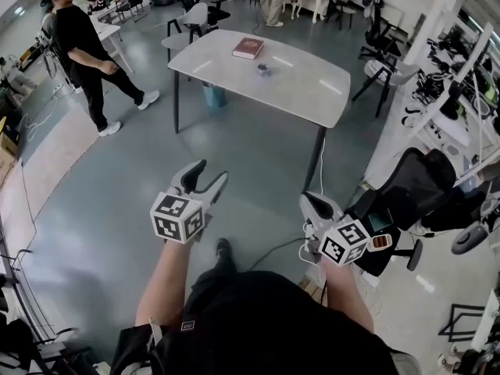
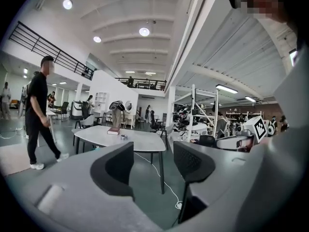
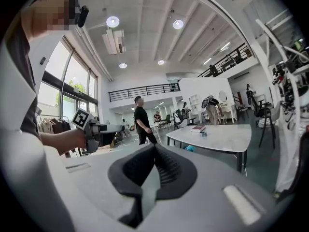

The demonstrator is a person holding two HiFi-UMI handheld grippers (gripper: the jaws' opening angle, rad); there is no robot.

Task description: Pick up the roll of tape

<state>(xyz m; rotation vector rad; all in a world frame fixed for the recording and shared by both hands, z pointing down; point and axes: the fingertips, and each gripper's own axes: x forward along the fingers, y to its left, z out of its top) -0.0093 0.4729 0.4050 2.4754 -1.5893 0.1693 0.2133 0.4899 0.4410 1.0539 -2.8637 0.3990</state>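
White rounded table (image 1: 312, 84) ahead is carrying a small grey tape roll (image 1: 264, 69). Left gripper (image 2: 153, 164) is gaping, empty. Right gripper (image 3: 153, 151) is pressing its jaws together, showing only in its own view.

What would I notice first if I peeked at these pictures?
Down front, the left hand-held gripper stands open and the right hand-held gripper shut, each with a black-and-white marker cube. Ahead is a white table holding a reddish book and a small roll of tape. A person in black is mid-stride at the far left.
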